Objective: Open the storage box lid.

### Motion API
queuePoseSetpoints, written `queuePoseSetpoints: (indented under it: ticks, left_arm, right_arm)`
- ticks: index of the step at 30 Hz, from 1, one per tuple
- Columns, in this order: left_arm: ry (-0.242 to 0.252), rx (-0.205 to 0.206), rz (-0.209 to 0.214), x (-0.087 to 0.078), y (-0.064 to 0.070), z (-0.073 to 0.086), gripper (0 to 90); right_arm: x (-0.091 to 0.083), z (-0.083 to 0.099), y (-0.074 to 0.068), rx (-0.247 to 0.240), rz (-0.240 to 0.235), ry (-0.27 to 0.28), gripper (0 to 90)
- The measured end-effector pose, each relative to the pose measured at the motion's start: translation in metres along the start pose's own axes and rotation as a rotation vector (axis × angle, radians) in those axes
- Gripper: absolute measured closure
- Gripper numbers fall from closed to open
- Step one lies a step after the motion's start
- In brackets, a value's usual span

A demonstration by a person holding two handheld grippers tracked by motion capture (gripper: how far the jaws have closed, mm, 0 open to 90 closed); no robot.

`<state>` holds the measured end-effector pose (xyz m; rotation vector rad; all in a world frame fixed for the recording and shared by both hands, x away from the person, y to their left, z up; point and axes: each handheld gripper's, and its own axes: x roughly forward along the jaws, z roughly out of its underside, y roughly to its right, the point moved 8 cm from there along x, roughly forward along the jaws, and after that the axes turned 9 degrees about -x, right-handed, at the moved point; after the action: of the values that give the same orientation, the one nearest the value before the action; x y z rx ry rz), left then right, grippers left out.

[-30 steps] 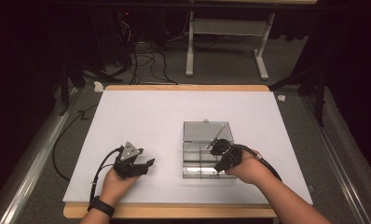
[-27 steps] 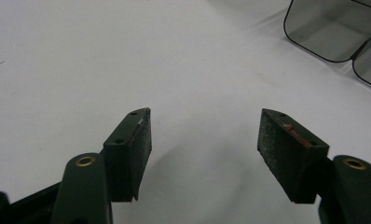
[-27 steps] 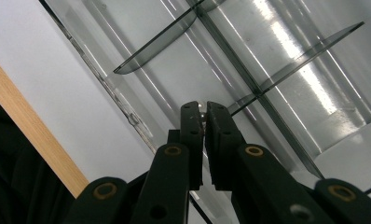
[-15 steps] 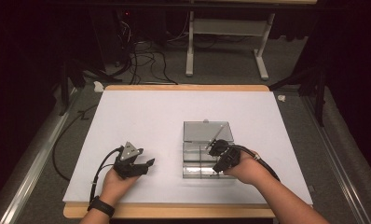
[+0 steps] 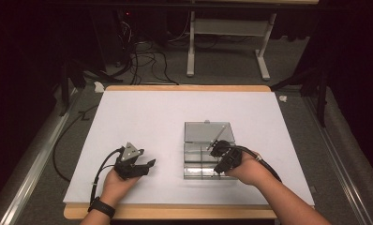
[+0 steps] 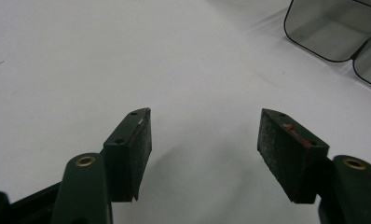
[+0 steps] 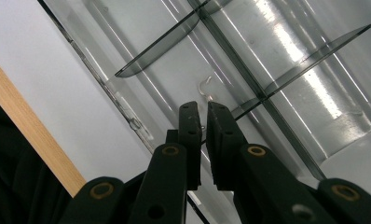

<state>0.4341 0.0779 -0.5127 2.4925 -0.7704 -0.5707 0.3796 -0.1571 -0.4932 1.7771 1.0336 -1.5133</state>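
A clear plastic compartment box (image 5: pixel 196 152) lies on the white mat, its lid (image 5: pixel 208 132) folded open to the far side. My right gripper (image 5: pixel 218 169) points down into a near compartment of the box. In the right gripper view its jaws (image 7: pixel 203 109) stand almost together on the stem of a small white hook (image 7: pixel 204 88), just above the box's floor and beside a grey divider (image 7: pixel 160 49). My left gripper (image 5: pixel 146 165) rests on the mat left of the box, held by a hand. Its pads (image 6: pixel 137 140) stand wide apart with nothing between them.
The white mat (image 5: pixel 152 117) covers most of the wooden table (image 5: pixel 175 212). A rounded clear corner of the box (image 6: pixel 333 28) lies ahead and to the right of my left gripper. Cables and a desk frame (image 5: pixel 227 42) stand on the floor beyond the table.
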Motion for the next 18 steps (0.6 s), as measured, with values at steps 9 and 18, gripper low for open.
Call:
queuePoseSetpoints:
  ticks: [9, 18]
  left_arm:
    - [0.001, -0.001, 0.001, 0.0, 0.0, 0.0, 35.8]
    - [0.002, 0.0, -0.001, 0.0, 0.0, 0.0, 35.7]
  right_arm:
    - [-0.006, 0.006, 0.003, 0.018, 0.011, 0.001, 88.1]
    - [-0.02, 0.023, 0.015, 0.046, 0.047, 0.001, 90.0]
